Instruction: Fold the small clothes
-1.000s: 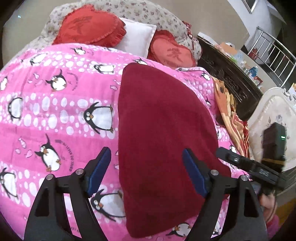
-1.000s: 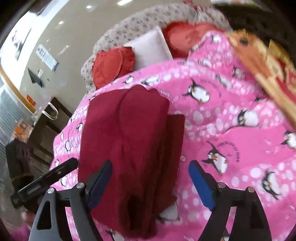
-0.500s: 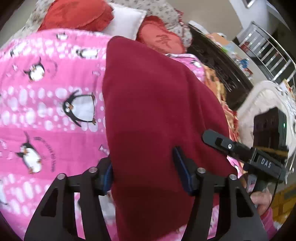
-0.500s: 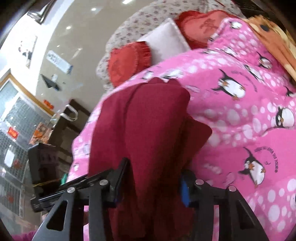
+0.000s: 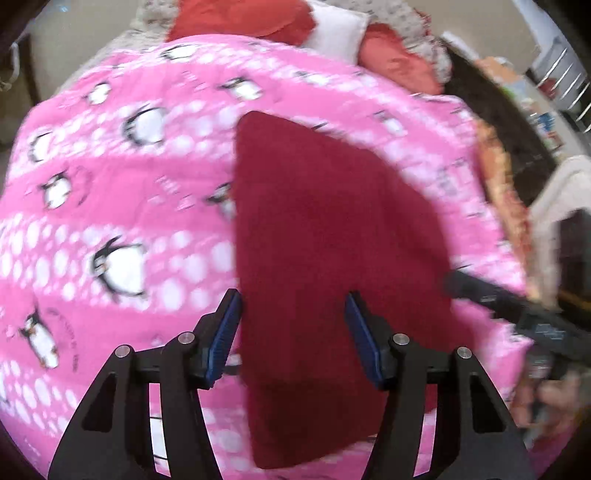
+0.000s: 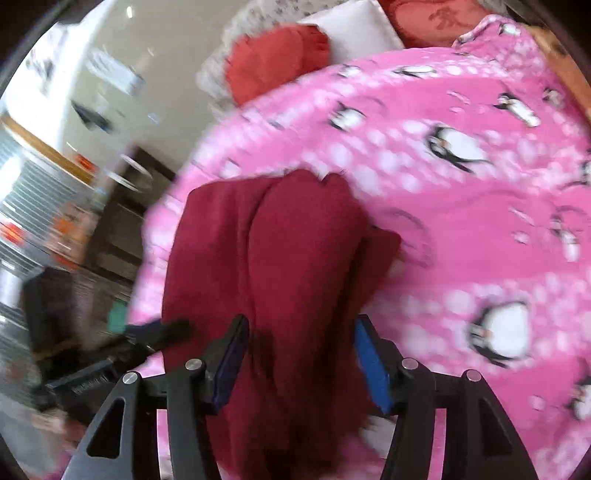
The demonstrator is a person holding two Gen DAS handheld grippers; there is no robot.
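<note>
A dark red garment (image 5: pixel 325 236) lies on the pink penguin blanket (image 5: pixel 122 177). My left gripper (image 5: pixel 293 332) is open, its blue pads either side of the garment's near part, left pad at its left edge. In the right wrist view the garment (image 6: pixel 280 251) is bunched into folds. My right gripper (image 6: pixel 301 356) is open with the cloth lying between its jaws. The right gripper also shows in the left wrist view (image 5: pixel 517 314) at the garment's right edge. Both views are motion-blurred.
Red cushions (image 5: pixel 240 18) and a white pillow (image 5: pixel 338 26) lie at the bed's head. An orange patterned cloth (image 5: pixel 506 192) and dark furniture (image 5: pixel 495 110) lie past the bed's right edge. In the right wrist view a dark cabinet (image 6: pixel 122 206) stands beyond the left edge.
Both grippers have opened slightly and pulled back from the garment. The garment, raised half a second ago, has dropped lower on the blanket. Both cameras are moving.
</note>
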